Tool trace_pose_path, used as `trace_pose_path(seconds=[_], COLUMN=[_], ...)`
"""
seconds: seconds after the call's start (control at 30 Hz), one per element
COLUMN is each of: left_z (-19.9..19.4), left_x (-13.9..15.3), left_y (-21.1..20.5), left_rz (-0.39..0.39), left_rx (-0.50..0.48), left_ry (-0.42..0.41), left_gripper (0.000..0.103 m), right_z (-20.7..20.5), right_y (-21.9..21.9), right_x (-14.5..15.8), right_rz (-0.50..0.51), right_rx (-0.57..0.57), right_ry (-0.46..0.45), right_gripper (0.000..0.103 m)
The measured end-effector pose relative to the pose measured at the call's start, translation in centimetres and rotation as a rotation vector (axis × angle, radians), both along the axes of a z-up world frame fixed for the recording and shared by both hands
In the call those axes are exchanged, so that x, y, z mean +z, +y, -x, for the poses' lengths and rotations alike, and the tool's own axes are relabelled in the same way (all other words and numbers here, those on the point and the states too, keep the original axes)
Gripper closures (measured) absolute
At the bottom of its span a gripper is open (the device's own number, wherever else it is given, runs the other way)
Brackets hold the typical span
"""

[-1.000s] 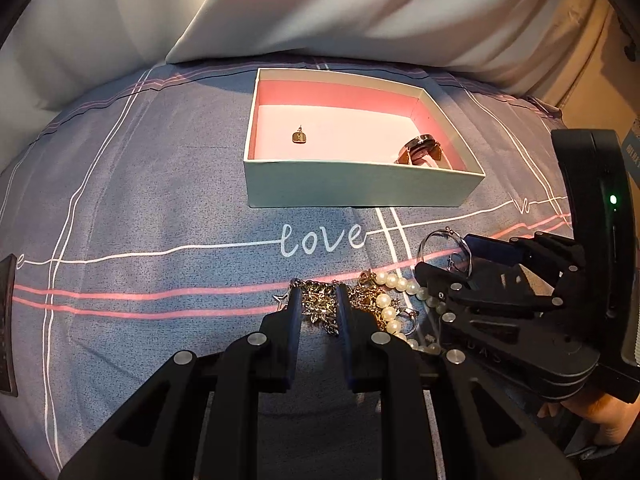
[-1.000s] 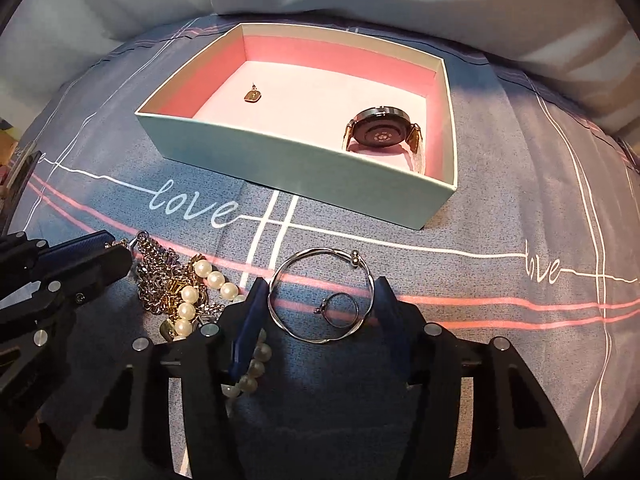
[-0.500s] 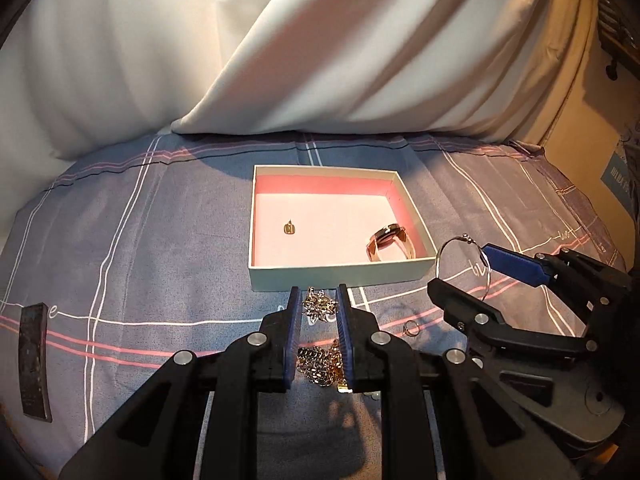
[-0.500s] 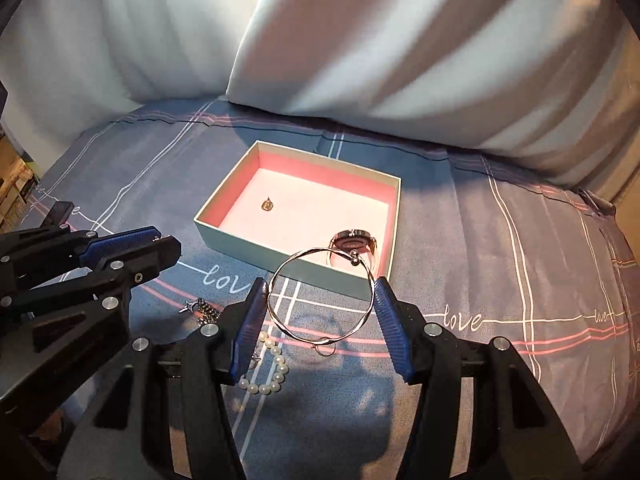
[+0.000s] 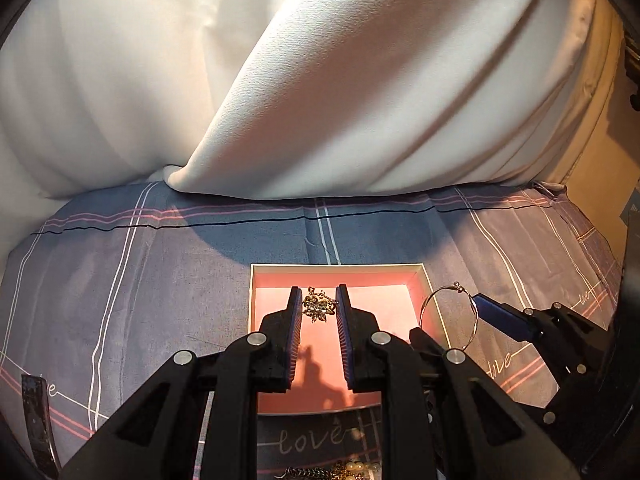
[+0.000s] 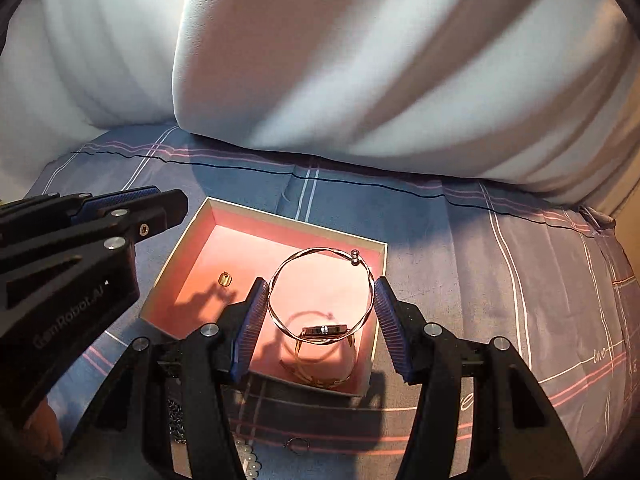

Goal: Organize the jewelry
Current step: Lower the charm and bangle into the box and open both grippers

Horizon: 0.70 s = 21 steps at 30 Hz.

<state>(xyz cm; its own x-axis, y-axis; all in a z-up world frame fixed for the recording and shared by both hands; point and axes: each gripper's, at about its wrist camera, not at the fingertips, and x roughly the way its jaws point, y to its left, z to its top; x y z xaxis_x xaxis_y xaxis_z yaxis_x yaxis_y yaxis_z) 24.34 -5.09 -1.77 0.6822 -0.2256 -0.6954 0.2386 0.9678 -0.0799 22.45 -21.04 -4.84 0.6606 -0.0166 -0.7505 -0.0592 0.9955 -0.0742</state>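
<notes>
My left gripper (image 5: 319,309) is shut on a gold chain necklace (image 5: 317,307), held above the pink-lined box (image 5: 253,292). My right gripper (image 6: 322,304) is shut on a thin silver bangle (image 6: 322,256), gripped by its sides over the box (image 6: 294,227); it also shows in the left wrist view (image 5: 448,316). In the box lie a watch (image 6: 324,331) under the bangle and a small gold pendant (image 6: 225,279). The left gripper's fingers (image 6: 120,208) show at left in the right wrist view.
On the plaid bedsheet near me lie a pearl string (image 6: 248,460), a dark chain (image 6: 176,424) and a small ring (image 6: 298,445). White pillows (image 5: 320,80) rise behind the box. A dark strap (image 5: 36,420) lies at far left.
Both grippers have risen from the sheet and moved forward over the box. The left one carries the gold chain, the right one the bangle. Pearls and ring stayed on the sheet.
</notes>
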Motion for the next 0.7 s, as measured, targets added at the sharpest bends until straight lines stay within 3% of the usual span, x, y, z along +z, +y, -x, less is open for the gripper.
trace_pose_path(seconds=[0.27, 0.57, 0.6, 0.67, 0.7], left_z=[-3.6, -3.8, -3.8, -3.7, -3.5], left_x=[-3.6, -4.9, -4.9, -4.7, -4.5], left_y=[0.2, 0.4, 0.4, 0.7, 0.9], left_rz=[0.005, -0.012, -0.011, -0.006, -0.002], left_rx=[0.033, 0.037, 0.041, 0.062, 0.071], left_ry=[0.121, 0.145, 0.148, 0.139, 0.131], left_gripper=[0.086, 0.084, 0.080, 0.051, 0.049], right_z=[-2.6, -2.4, -2.4, -2.2, -2.1], right_y=[0.7, 0.8, 0.9, 1.0, 1.0], right_x=[-3.3, -5.2, -5.2, -5.2, -5.1], right_rz=[0.011, 0.014, 0.022, 0.041, 0.042], right_rx=[0.006, 0.001, 0.001, -0.001, -0.002], right_ry=[0.087, 0.124, 0.126, 0.119, 0.119], right_gripper=[0.048, 0.047, 0.046, 0.042, 0.041])
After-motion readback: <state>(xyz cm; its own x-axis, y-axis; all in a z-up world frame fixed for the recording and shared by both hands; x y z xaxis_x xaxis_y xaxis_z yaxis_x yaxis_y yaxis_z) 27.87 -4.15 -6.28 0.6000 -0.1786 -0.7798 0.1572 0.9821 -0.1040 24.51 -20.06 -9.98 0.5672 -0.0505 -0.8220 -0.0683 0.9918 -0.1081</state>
